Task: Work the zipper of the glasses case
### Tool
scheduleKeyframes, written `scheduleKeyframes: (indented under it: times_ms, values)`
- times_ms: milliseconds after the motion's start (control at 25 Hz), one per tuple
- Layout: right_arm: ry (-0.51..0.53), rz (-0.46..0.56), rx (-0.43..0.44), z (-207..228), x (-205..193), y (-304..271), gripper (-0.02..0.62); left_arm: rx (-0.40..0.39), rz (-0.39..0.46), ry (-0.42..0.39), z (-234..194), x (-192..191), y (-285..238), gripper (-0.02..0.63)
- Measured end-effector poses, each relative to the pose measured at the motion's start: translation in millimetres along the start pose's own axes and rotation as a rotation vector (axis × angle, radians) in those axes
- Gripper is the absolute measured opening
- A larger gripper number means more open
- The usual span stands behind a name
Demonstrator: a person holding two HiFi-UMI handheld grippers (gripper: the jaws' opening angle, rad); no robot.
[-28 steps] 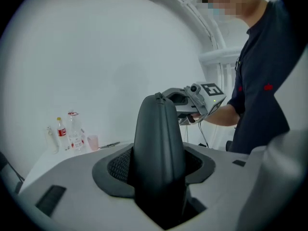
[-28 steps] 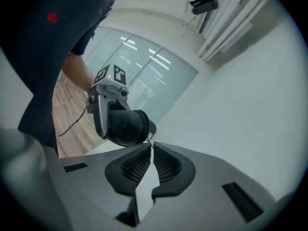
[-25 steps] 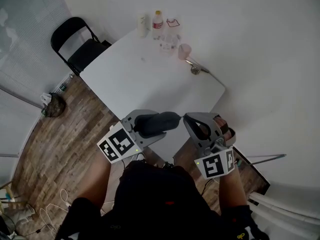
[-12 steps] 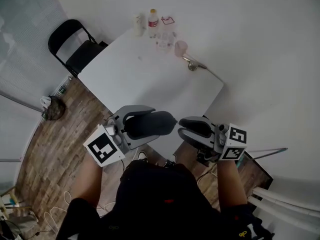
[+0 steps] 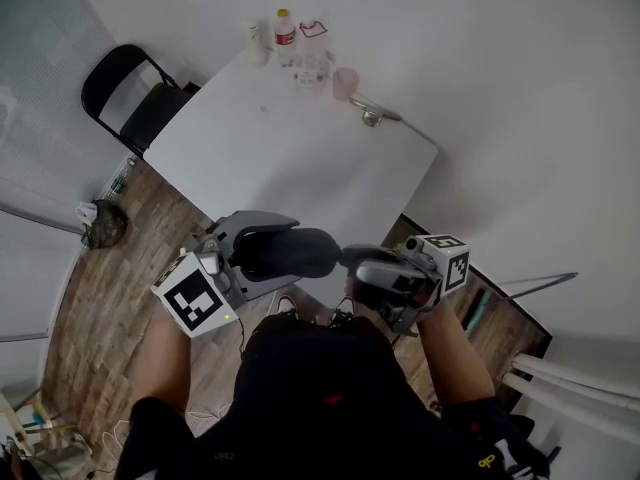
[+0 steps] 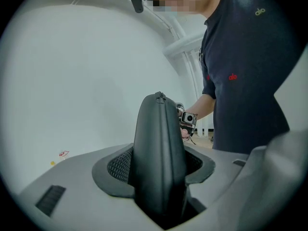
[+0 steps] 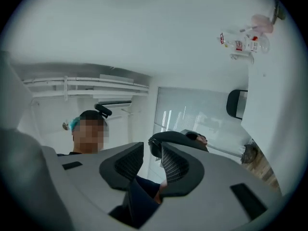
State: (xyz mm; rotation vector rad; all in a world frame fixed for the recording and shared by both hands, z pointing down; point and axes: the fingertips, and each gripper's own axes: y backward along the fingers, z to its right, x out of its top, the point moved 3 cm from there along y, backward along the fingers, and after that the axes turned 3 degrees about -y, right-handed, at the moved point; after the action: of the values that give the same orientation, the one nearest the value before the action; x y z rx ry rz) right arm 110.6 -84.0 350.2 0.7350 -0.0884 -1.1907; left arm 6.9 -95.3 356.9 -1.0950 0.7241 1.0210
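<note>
Case (image 5: 290, 252) was held clear of the tabletop (image 5: 300, 158), in front of the torso, clamped across its middle by the left gripper (image 5: 262, 256) jaws. It was judged light, with a semi-rigid shell and a slightly slick surface. The body grip looked sound, and the pull (image 6: 159, 96) was judged the point to be taken. Right gripper (image 5: 372, 268) jaws were narrowly parted and empty, just short of the case end. The likely pull at the case tip was shown only in the left gripper view, the right jaw gap only in the right gripper view, and overall layout only in the head view.
</note>
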Motion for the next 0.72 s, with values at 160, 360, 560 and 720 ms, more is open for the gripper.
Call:
scheduleKeyframes:
  times_ms: [160,360,560,720]
  values:
    - [-0.041,0.061,0.017,3,5,6,0.096,0.000,-0.016,0.012,0,-6,0,0.264]
    - [0.025,0.049,-0.046,6,8,6,0.035,0.005,-0.055,-0.003,0,-12,-2,0.264]
    - [0.183,0.010,-0.214,8,16,4,0.020,0.073,-0.116,-0.040,-6,-22,-4,0.264]
    - [0.366,-0.057,-0.412,8,24,2,0.018,0.139,-0.203,-0.118,-15,-35,-10,0.264]
